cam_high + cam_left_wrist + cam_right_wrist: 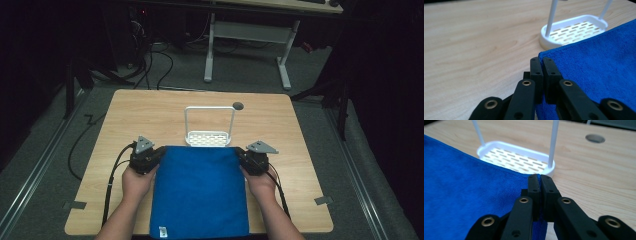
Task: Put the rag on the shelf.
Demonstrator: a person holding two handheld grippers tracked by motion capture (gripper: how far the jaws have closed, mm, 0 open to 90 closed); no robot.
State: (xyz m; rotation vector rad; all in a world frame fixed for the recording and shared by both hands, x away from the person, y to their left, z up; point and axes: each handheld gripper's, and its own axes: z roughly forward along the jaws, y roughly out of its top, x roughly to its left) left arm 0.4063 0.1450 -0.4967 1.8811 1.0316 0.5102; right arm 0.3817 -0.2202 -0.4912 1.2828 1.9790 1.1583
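Observation:
A blue towel [199, 192] lies flat on the wooden table [150, 112], reaching from the front edge up to a white rack. My left gripper [156, 154] is shut on the towel's far left corner [543, 55]. My right gripper [242, 154] is shut on the far right corner [537, 175]. In both gripper views the black jaws stand pressed together with blue cloth [599, 62] [461, 190] between them. The white rack [209, 136] has a slotted oval base [574, 31] [516, 157] and a tall hoop handle, and it stands just beyond the towel's far edge.
A round grommet hole [238, 105] [595, 138] sits in the table behind the rack on the right. A white tag [162, 232] shows at the towel's near left corner. Beyond the table stand a desk frame [247, 32] and floor cables.

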